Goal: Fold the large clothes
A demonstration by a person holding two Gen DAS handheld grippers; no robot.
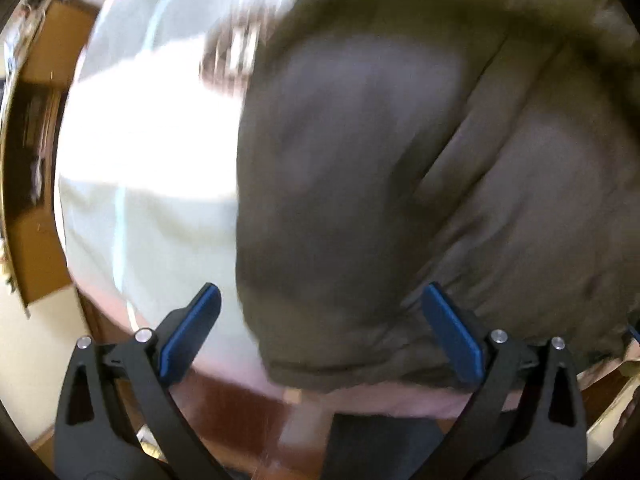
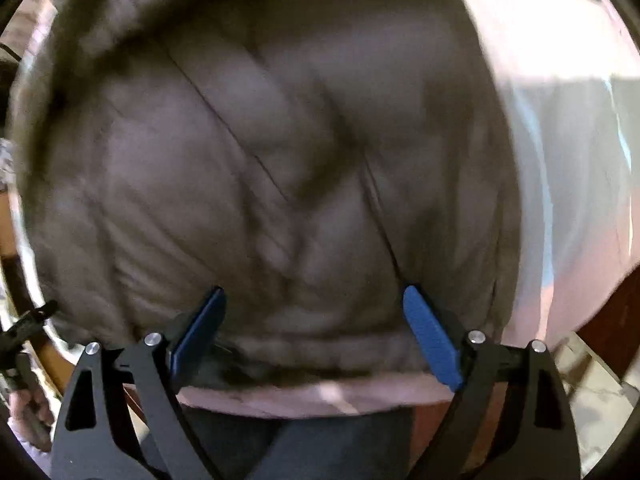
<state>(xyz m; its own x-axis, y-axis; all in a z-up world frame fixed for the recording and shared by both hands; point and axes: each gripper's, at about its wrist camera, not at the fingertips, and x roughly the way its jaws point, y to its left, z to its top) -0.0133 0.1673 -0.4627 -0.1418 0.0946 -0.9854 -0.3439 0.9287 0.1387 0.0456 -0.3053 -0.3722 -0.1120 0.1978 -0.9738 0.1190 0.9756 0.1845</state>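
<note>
A large olive-brown padded jacket (image 1: 400, 168) lies on a light-covered table (image 1: 152, 184). Both views are motion-blurred. In the left wrist view my left gripper (image 1: 320, 300) is open, its blue pads (image 1: 192, 332) wide apart above the jacket's near left edge, holding nothing. In the right wrist view the jacket (image 2: 256, 168) fills most of the frame. My right gripper (image 2: 314, 300) is open over the jacket's near hem, blue pads (image 2: 430, 336) apart and empty.
The table's pale cloth (image 2: 560, 160) shows to the right of the jacket. Its near edge (image 2: 320, 398) runs just below the hem. A cardboard box (image 1: 44, 120) stands left of the table. Dark red-brown floor (image 1: 240, 412) lies below.
</note>
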